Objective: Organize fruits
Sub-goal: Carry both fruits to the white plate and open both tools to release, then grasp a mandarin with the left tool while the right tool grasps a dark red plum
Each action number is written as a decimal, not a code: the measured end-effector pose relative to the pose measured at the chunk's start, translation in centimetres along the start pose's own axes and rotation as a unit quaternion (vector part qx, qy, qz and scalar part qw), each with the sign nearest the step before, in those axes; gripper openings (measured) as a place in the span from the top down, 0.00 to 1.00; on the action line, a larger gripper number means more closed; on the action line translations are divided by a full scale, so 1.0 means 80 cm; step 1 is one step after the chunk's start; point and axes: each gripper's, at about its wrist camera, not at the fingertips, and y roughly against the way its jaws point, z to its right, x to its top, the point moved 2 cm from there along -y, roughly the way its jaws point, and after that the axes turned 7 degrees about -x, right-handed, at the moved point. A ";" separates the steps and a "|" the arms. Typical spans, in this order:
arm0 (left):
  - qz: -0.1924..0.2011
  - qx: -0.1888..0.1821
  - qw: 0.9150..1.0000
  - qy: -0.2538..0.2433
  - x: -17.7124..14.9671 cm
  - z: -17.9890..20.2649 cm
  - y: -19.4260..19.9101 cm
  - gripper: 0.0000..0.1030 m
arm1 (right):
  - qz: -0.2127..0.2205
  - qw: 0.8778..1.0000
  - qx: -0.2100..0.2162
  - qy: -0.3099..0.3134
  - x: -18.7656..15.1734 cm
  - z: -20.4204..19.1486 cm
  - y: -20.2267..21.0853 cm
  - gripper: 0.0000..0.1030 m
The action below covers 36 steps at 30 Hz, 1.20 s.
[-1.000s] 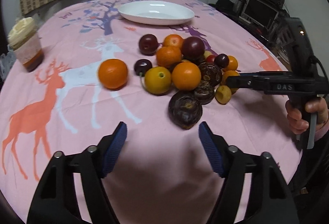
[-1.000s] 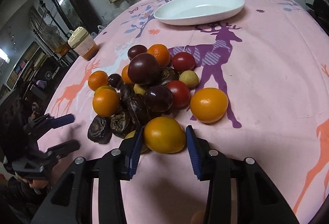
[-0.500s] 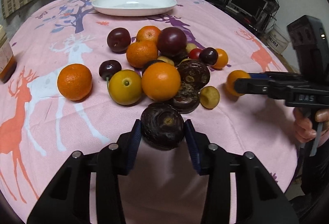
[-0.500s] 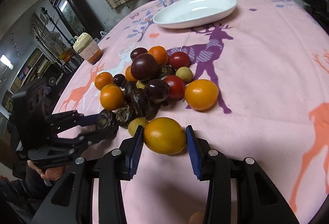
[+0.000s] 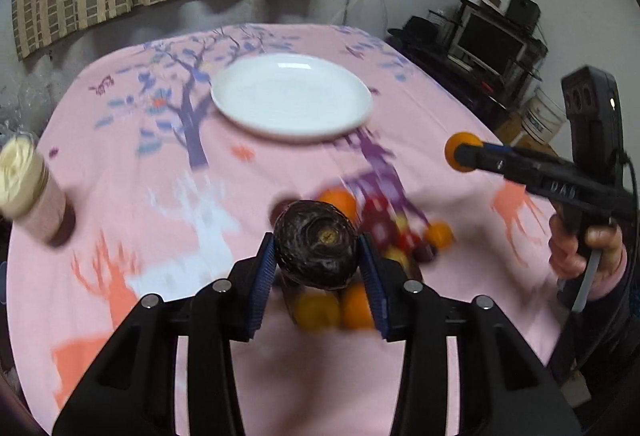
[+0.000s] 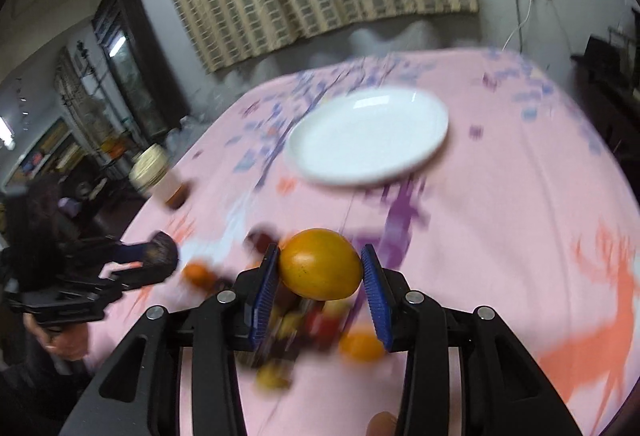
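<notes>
At the left, the left gripper (image 5: 316, 264) is clamped on a dark wrinkled fruit (image 5: 316, 248), held clear of the pink tablecloth (image 5: 120, 176). Further right, the right gripper (image 6: 320, 276) pinches an orange fruit (image 6: 320, 264) above the blurred fruit pile (image 6: 312, 324). The white plate (image 5: 292, 96) beyond holds nothing, so sorting seems barely begun.

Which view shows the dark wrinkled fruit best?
The left wrist view: the dark wrinkled fruit sits sharp and close between the left hand-held gripper pads. The right wrist view shows it small, blurred, at the left edge.
</notes>
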 end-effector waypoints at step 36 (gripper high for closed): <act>0.077 0.031 0.993 0.083 -0.091 -0.085 0.019 0.05 | -0.027 0.995 -0.021 0.096 -0.053 -0.089 -0.061 0.34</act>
